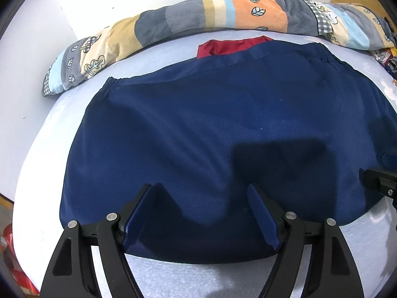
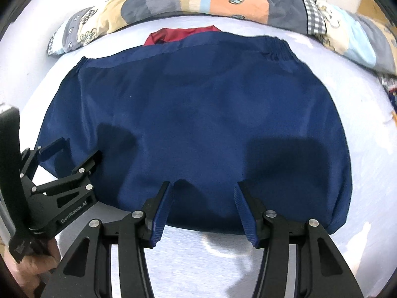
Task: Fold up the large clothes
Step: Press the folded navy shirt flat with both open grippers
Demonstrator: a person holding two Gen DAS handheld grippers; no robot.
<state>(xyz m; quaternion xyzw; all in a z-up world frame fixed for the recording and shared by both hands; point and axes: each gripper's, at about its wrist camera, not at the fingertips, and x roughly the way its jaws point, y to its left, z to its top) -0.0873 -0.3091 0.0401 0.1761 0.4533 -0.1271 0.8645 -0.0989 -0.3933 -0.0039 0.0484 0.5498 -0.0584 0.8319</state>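
Note:
A navy blue garment (image 1: 211,124) with an elastic hem along its far edge lies folded flat on the white surface; it also fills the right wrist view (image 2: 198,114). My left gripper (image 1: 201,187) hovers open over the garment's near edge, fingers spread wide with only flat cloth below. It shows again at the left of the right wrist view (image 2: 79,149), over the garment's left edge, held by a hand (image 2: 32,265). My right gripper (image 2: 203,185) is open over the near edge further right, holding nothing. Part of it shows at the right edge of the left wrist view (image 1: 379,178).
A red cloth (image 1: 230,46) peeks out behind the navy garment. A rolled patchwork quilt (image 1: 198,17) runs along the back against the white wall. Bare white surface (image 1: 198,278) lies in front of the garment. Coloured clutter (image 1: 387,57) sits at the far right.

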